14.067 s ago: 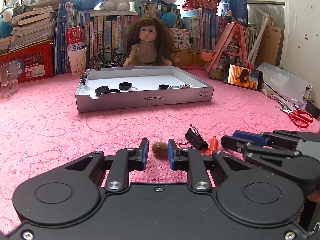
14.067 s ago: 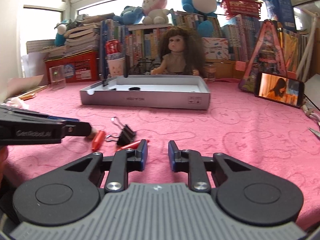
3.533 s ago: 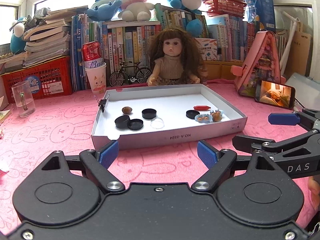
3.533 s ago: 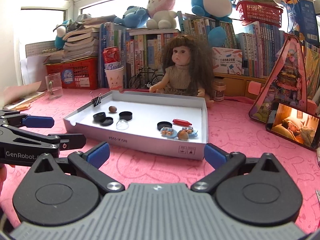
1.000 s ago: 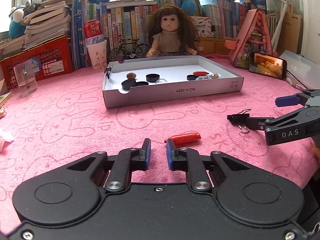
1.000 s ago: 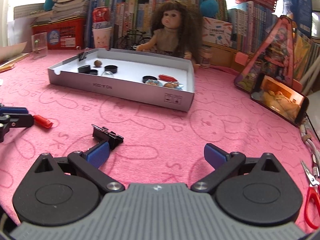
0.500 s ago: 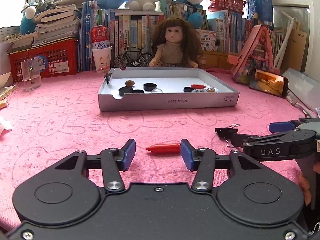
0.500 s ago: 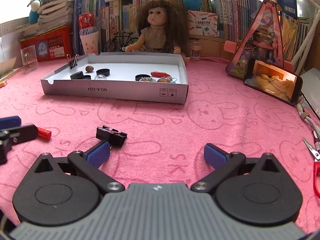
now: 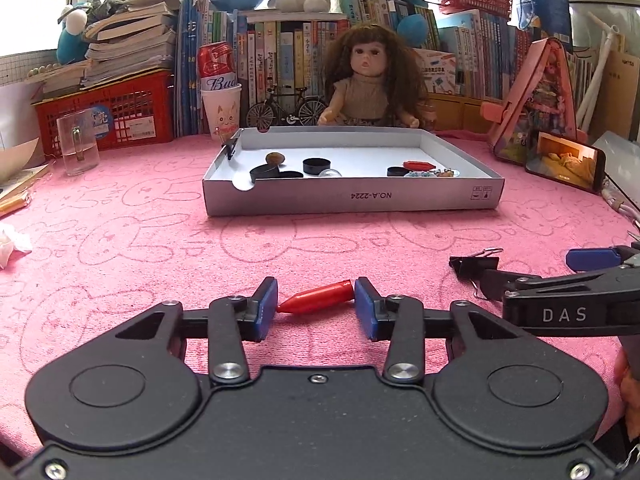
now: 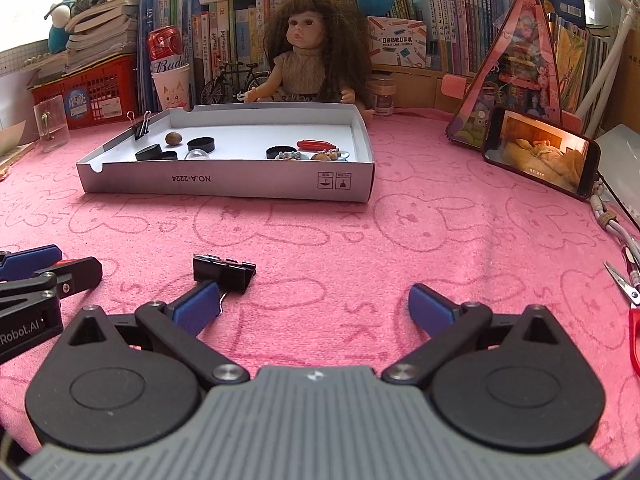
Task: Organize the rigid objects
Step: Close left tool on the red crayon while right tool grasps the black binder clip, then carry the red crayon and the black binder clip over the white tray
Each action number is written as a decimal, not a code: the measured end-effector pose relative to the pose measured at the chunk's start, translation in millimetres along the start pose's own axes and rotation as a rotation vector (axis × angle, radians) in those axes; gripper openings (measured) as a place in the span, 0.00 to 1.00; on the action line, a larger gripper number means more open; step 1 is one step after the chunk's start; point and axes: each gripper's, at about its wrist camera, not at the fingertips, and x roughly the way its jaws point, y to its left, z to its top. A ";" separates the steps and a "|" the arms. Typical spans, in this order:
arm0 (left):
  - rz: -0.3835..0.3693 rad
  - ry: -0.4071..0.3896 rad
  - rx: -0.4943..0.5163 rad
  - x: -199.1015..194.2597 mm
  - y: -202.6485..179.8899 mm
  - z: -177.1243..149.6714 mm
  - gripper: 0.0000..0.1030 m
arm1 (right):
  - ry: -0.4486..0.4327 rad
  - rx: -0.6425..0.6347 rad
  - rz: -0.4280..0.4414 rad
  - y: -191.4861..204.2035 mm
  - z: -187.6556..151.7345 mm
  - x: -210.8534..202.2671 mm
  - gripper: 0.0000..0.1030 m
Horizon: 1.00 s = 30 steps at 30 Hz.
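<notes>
A red crayon-like piece [image 9: 316,297] lies on the pink cloth, lengthwise between the blue pads of my left gripper [image 9: 316,306]. The jaws are closing, and both ends of the piece meet the pads. My right gripper [image 10: 314,308] stands wide open with nothing between its fingers. A black binder clip [image 10: 224,274] lies just ahead of its left fingertip, also seen as the binder clip [image 9: 472,266] in the left wrist view. Farther back, the white box lid [image 9: 352,200] holds black caps, a nut, another red piece and small trinkets.
A doll [image 9: 370,80] sits behind the lid, before a wall of books. A glass mug [image 9: 78,148] and red basket [image 9: 104,112] stand at the back left. A phone [image 10: 540,152] leans at the right; red scissors [image 10: 634,320] and a cable lie nearby.
My left jaws went from shut to open, then narrowed onto the red piece as the gripper came closer to it. The right gripper stayed open beside the clip.
</notes>
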 end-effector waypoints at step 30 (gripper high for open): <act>0.054 -0.047 -0.034 -9.5 42.9 6.9 0.39 | -0.078 0.142 -0.018 45.4 2.8 -6.1 0.45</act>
